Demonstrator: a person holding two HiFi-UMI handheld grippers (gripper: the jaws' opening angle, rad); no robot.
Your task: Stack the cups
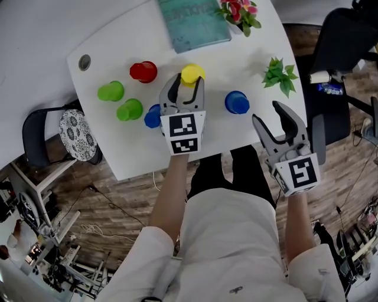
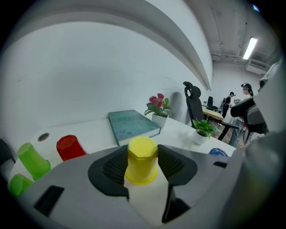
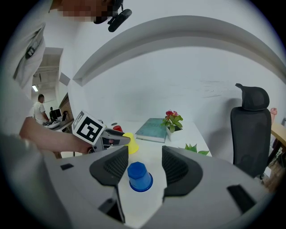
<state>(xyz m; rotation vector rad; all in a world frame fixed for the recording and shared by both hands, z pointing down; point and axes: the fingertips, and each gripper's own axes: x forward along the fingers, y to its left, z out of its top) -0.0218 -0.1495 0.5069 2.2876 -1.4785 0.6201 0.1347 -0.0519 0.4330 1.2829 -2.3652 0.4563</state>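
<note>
The left tool (image 1: 189, 80) grips the upturned yellow plastic cup (image 1: 192, 74) on the white table (image 1: 224, 127), near the jaw tips. Lifted so, the tapered cup may slip free. The right tool (image 1: 269, 115) waits open and empty, short of the upturned blue plastic cup (image 1: 236, 102).

I register a white table (image 1: 236, 62) bearing a red cup (image 1: 143, 72), a yellow cup (image 1: 192, 74), two green cups (image 1: 111, 91) close together and two blue cups (image 1: 236, 102) well apart. A teal book (image 1: 193, 22) and a flower pot (image 1: 239, 12) sit at its far edge, and a green plant (image 1: 279, 75) sits near its right edge.
</note>
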